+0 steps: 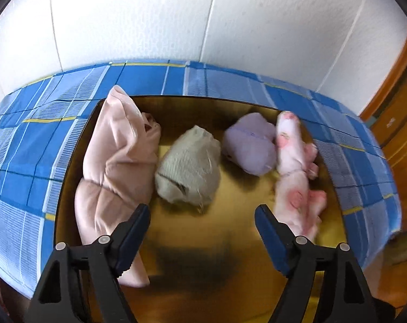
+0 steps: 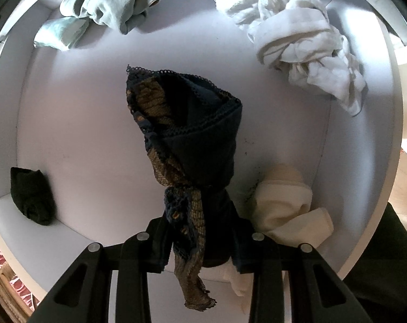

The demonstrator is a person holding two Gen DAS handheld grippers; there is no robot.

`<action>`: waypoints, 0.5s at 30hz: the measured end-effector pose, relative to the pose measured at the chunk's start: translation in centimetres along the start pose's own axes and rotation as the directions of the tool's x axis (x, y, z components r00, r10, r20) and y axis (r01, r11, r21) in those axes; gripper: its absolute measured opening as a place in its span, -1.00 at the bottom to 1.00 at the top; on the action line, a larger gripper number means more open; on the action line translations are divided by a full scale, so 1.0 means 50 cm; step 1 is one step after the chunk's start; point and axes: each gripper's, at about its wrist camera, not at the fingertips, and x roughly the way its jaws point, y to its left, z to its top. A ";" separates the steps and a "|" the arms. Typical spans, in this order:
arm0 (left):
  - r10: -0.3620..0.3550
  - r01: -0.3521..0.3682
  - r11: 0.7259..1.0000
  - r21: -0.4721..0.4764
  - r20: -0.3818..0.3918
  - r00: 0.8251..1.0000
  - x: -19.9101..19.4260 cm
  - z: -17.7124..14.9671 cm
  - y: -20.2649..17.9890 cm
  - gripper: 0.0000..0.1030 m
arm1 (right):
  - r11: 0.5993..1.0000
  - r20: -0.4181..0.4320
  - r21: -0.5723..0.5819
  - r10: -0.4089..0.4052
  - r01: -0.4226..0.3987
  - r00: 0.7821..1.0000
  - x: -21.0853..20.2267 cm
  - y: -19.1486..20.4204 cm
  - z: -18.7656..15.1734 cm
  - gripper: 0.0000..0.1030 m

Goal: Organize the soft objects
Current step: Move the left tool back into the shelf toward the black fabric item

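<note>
left gripper (image 1: 202, 211) spread wide, nothing between jaws, poised over golden tray (image 1: 230, 255) on blue plaid cloth (image 1: 36, 140). in tray, left to right: pale pink garment (image 1: 117, 161), cream knit bundle (image 1: 190, 167), lilac bundle (image 1: 250, 145), pink patterned socks (image 1: 295, 167). right gripper (image 2: 200, 242) clamped on dark lace-trimmed garment (image 2: 192, 123), which hangs above white drawer (image 2: 95, 134). in drawer: mint cloth (image 2: 95, 8), white cloth (image 2: 303, 40), black sock (image 2: 32, 196), cream socks (image 2: 284, 204).

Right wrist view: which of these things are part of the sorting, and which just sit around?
In the job: dark lace garment held by the right gripper; pale green cloth; white bundle; cream socks; black sock; white drawer.

Lying about: red patterned fabric outside.
</note>
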 end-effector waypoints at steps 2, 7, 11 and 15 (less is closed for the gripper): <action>-0.012 0.011 1.000 0.026 0.025 1.000 -0.023 -0.018 -0.005 0.56 | 1.000 -0.001 0.001 -0.002 0.002 1.000 0.002 0.001 0.001 -0.34; -0.062 0.053 0.995 0.088 0.097 0.993 -0.092 -0.075 -0.019 0.57 | 1.000 0.000 0.007 -0.004 0.004 1.000 -0.016 0.002 0.016 -0.34; -0.115 0.102 0.990 0.099 0.136 0.984 -0.141 -0.132 -0.028 0.60 | 1.000 0.002 -0.009 -0.012 0.012 1.000 -0.042 0.005 0.032 -0.29; -0.157 0.147 0.986 0.076 0.160 0.974 -0.171 -0.201 -0.030 0.68 | 1.000 0.007 0.010 -0.006 0.006 1.000 -0.048 -0.001 0.037 -0.23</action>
